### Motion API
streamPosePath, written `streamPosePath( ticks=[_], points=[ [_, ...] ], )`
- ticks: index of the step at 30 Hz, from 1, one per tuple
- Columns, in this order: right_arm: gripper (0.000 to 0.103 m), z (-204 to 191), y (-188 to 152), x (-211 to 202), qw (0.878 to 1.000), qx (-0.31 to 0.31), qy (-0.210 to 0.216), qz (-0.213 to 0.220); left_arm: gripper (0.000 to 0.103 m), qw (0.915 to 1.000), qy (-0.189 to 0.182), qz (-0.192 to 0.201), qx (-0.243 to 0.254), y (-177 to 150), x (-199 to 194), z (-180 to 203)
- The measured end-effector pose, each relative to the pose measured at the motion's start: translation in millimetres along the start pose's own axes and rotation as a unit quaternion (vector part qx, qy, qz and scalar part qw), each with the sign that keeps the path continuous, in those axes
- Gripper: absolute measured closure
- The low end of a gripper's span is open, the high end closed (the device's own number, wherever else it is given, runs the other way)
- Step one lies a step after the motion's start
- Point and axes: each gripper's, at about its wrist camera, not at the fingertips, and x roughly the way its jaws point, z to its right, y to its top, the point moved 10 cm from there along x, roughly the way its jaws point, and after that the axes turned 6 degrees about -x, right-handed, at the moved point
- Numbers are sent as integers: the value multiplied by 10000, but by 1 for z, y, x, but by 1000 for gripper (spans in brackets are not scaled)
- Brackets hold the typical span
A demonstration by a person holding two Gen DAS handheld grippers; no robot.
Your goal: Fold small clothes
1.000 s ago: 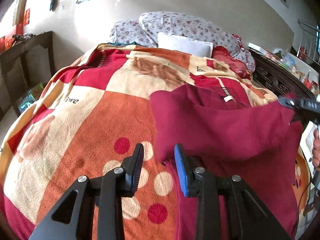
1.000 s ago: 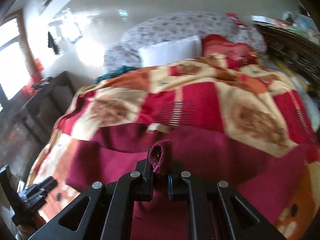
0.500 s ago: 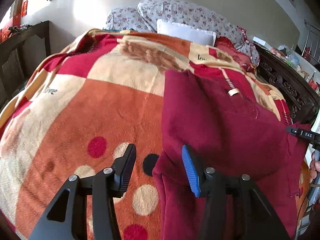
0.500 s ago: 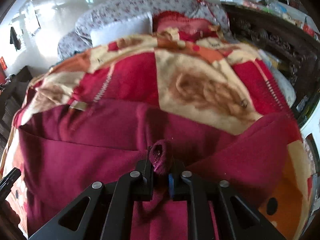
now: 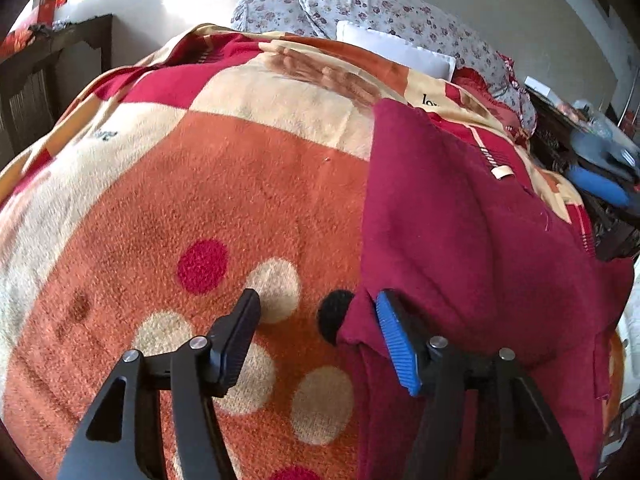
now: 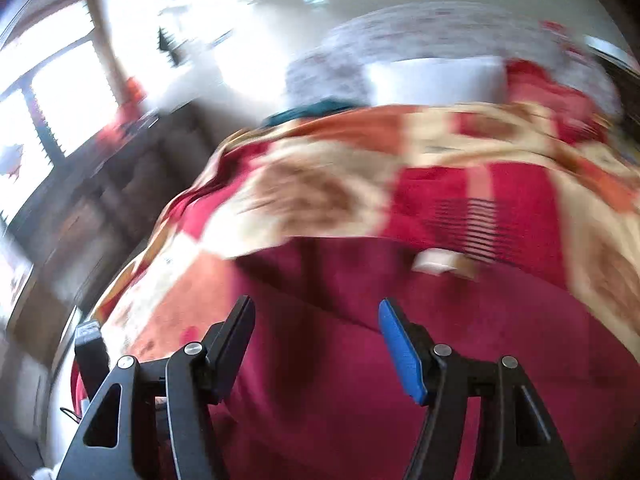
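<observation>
On the bed, seen along the left claw (image 5: 318, 330), the maroon garment (image 5: 472, 240) lies doubled over on the patterned blanket (image 5: 224, 184); the claw's jaws are opening, its blue pad just beside the folded edge and nothing pinched, which I take as letting the fold settle. Over on the right-wrist view, badly blurred, the right claw (image 6: 316, 340) hangs above the same garment (image 6: 360, 380), jaws opening and empty between them, likely freed to take a fresh hold.
</observation>
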Motion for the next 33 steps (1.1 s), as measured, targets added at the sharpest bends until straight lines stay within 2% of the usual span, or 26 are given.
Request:
streamPosePath(
  ticks=[3,5,6,7,8,12,16,19,21,23,25,28,33],
  points=[
    [33,-37,11,46,9983,-480,244,-201,41,9999,-106,24,10,-1,0,-2],
    [38,-50,10,72,9959,-680,355,-489,41,9999,-127,35,46,0,0,-2],
    [46,-52,8,85,9941,-811,283,-663,41,9999,-143,37,45,0,0,-2],
    [82,-52,6,94,9925,-926,184,-777,41,9999,-157,33,36,0,0,-2],
    [95,-53,3,102,9903,-1056,119,-895,41,9998,-176,29,23,0,0,-2],
    [95,-55,6,114,9871,-1355,-169,-835,41,9998,-211,18,-24,1,1,-3],
    [96,-53,14,137,9883,-1258,-462,-722,40,9998,-173,47,-51,1,1,-6],
    [92,-55,15,141,9903,-1214,-386,-550,40,9998,-166,39,-80,2,2,-8],
    [88,-54,15,125,9938,-989,-238,-444,40,9998,-176,35,-81,2,2,-8],
    [68,-50,11,101,9966,-721,-126,-375,40,9998,-184,51,-59,2,1,-8],
    [56,-40,-2,68,9978,-565,-203,-280,40,9997,-218,89,-61,3,-1,-8],
    [56,-20,-33,25,9976,-509,-370,-274,40,9993,-285,245,-67,5,-10,-7],
    [56,39,-87,-25,9912,-214,-1202,-516,40,9978,-468,397,246,4,-24,17]
  ],
)
